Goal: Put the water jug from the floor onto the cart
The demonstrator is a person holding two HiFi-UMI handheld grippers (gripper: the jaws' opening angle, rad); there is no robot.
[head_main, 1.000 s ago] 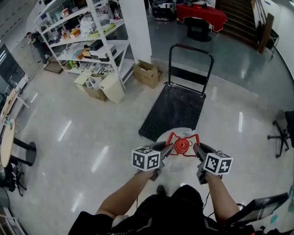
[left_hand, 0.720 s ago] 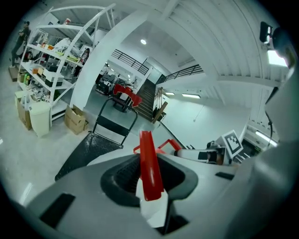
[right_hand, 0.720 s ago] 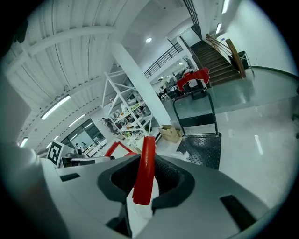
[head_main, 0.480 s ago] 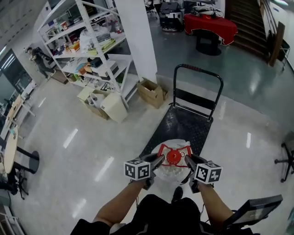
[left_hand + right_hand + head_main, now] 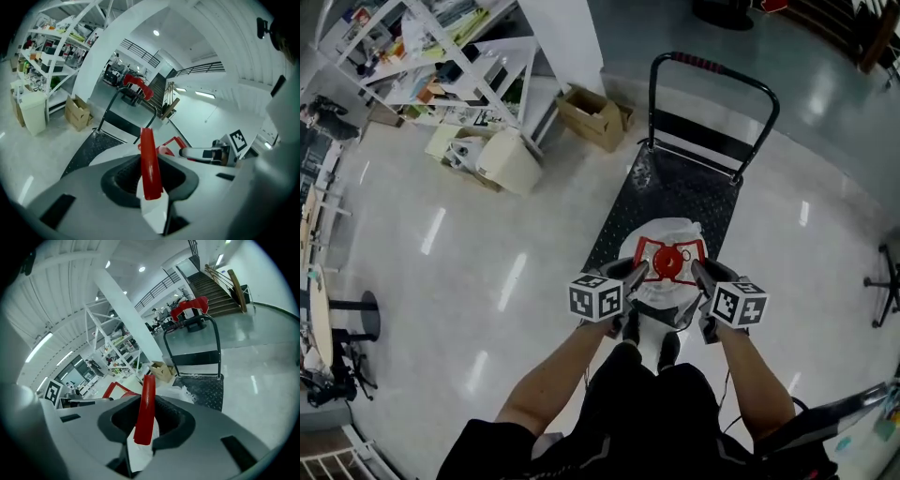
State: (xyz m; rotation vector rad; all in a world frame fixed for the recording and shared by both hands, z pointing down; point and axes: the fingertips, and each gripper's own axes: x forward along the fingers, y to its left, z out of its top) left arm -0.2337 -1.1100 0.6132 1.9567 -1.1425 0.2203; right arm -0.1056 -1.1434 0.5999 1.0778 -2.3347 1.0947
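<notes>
Two narrow pinches carry the load: the left gripper (image 5: 639,273) and the right gripper (image 5: 697,273) each clamp a strip of the red handle (image 5: 644,249). The water jug (image 5: 673,232) hangs over the near end of the cart (image 5: 675,187). A strip could slip, or the jug could land on the edge and tip.

Between my left gripper (image 5: 636,272) and right gripper (image 5: 698,274) is the clear red-capped water jug (image 5: 667,262), over the black platform cart's (image 5: 675,192) near end; a brown cardboard box (image 5: 592,114) lies beyond, left.
</notes>
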